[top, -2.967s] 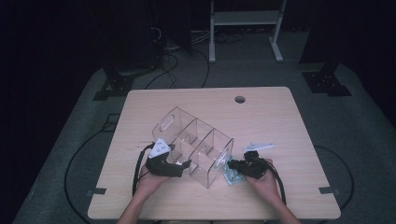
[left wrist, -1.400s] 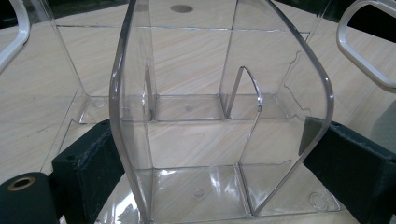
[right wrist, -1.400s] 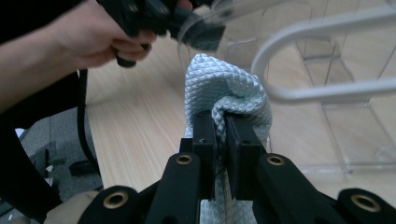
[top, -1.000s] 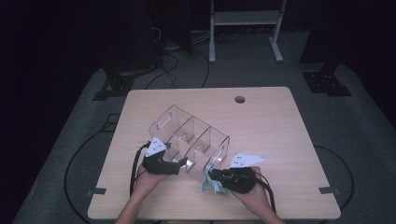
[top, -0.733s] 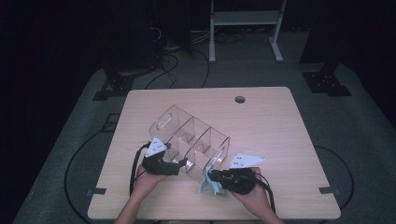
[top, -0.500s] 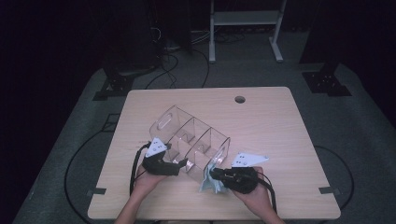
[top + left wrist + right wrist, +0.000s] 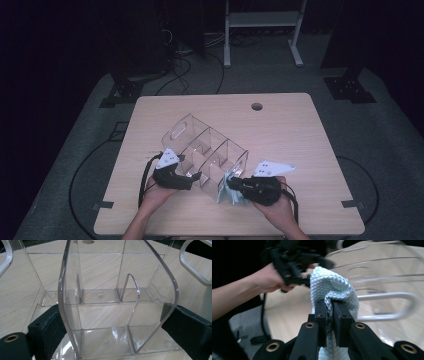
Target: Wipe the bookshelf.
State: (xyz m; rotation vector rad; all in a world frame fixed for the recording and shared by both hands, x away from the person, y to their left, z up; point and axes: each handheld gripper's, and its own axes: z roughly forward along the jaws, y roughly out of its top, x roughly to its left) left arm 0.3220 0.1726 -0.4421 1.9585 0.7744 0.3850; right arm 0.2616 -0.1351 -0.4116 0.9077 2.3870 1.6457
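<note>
My left gripper (image 7: 192, 176) sits low and near level at the end of my left forearm, its two black jaws spread wide with a clear wall standing between them, each pad (image 7: 50, 325) pressed against an outer side of it. My right gripper (image 7: 231, 184) points leftward from my right hand (image 7: 272, 205), jaws drawn almost together and pinching a fold of pale quilted cloth that bulges above the pad tips and hangs below them. In the right gripper view my left hand (image 7: 268, 280) is beyond the jaws, wrapped around its own gripper's body.
</note>
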